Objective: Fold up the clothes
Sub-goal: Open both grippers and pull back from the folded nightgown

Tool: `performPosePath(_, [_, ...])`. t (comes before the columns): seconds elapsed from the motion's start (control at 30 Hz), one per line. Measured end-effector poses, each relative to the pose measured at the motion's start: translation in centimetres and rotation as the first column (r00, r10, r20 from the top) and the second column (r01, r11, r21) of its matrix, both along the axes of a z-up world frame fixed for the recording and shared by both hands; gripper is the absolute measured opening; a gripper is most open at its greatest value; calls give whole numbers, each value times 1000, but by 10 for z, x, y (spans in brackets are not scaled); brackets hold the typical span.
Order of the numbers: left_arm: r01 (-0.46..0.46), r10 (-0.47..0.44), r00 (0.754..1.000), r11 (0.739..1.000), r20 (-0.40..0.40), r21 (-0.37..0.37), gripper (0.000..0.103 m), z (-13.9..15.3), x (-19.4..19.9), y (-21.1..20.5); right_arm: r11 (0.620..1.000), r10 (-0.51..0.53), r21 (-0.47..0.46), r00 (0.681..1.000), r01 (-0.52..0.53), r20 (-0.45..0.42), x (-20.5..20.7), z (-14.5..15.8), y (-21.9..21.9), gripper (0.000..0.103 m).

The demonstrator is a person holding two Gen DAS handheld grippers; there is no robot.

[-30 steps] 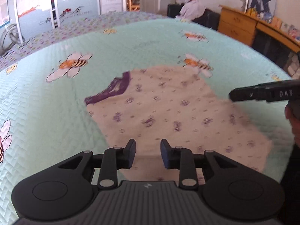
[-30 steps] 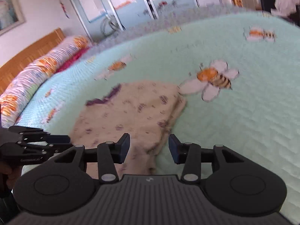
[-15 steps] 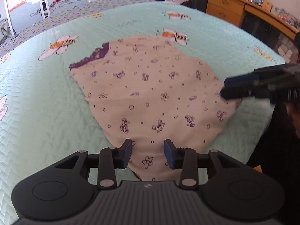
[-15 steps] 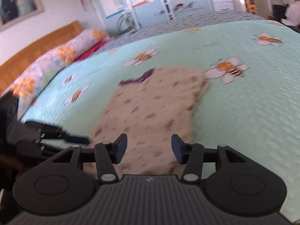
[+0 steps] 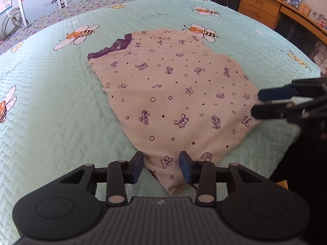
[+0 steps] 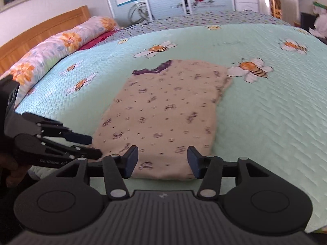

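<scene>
A beige printed garment (image 5: 173, 94) lies flat on the bed (image 5: 51, 106). The left gripper (image 5: 161, 166) is spread, its jaws straddling the garment's near corner at 6 o'clock. The right gripper (image 6: 161, 160) is spread too, over the near hem; whether it touches the cloth is unclear through the blur.

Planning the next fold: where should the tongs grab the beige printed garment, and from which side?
Judging by how it lies, take the beige garment at its two near hem corners, coming in low from the bed's near edge. It lies flat, purple lace neckline far, and the open left tongs and right tongs already straddle those corners.
</scene>
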State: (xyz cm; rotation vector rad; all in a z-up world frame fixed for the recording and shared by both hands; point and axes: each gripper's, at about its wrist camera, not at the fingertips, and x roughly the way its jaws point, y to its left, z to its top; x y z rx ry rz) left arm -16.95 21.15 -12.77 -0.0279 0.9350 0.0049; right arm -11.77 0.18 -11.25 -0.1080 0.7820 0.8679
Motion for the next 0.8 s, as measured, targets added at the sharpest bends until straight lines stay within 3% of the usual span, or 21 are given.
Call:
performPosePath(0.1, [-3, 3, 1000, 1000, -3, 7, 44, 2, -2, 0, 997, -28, -73, 999, 26, -24, 5, -16, 2, 55])
performPosePath(0.23, [-6, 6, 1000, 1000, -7, 15, 44, 1, -2, 0, 995, -89, -45, 995, 88, -39, 7, -9, -13, 55])
performPosePath(0.4, [-13, 13, 1000, 1000, -7, 22, 44, 1, -1, -3, 998, -67, 3, 997, 67, 49, -11, 15, -11, 55])
performPosePath(0.53, [-16, 16, 1000, 999, -12, 28, 46, 1, -1, -4, 1000, -7, 3, 999, 7, 44, -19, 14, 14, 56])
performPosePath(0.8, [-27, 27, 999, 999, -16, 32, 51, -1, -2, -2, 990, -132, -43, 991, 131, -6, -1, -3, -11, 55])
